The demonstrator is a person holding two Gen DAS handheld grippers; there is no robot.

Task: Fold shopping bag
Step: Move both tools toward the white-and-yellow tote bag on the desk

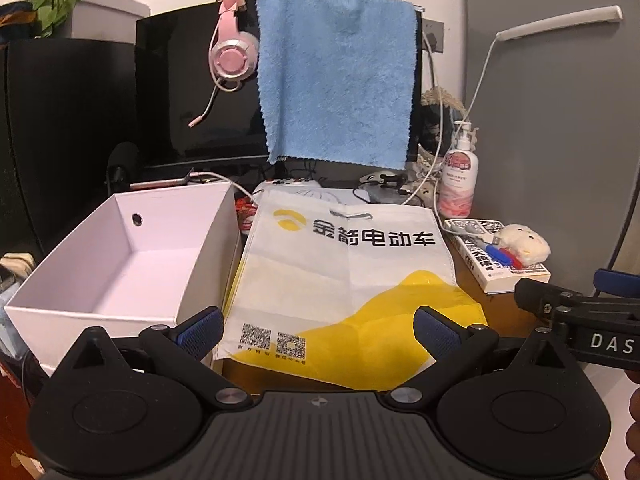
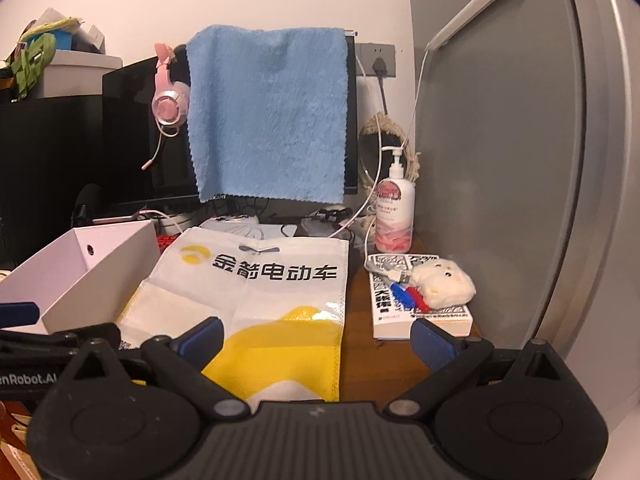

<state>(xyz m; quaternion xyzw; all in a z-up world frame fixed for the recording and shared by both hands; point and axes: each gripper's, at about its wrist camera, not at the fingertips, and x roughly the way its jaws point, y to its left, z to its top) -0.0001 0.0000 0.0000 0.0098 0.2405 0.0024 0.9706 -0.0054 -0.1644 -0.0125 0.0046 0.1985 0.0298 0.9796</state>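
A white and yellow shopping bag (image 1: 340,276) with black characters lies flat and unfolded on the wooden desk (image 1: 508,312); its handle end points away from me. In the right wrist view the same bag (image 2: 256,300) fills the middle. My left gripper (image 1: 318,326) hovers open over the bag's near edge, blue pads wide apart and nothing between them. My right gripper (image 2: 316,338) is open too, near the bag's right near corner. The right gripper's side also shows at the right of the left wrist view (image 1: 580,316).
An open white box (image 1: 120,264) stands just left of the bag. A book (image 2: 420,300) with a plush toy (image 2: 444,284) and pens lies to its right, a pump bottle (image 2: 394,212) behind. A blue towel (image 1: 336,72) hangs over a monitor. A grey panel (image 2: 500,160) walls the right side.
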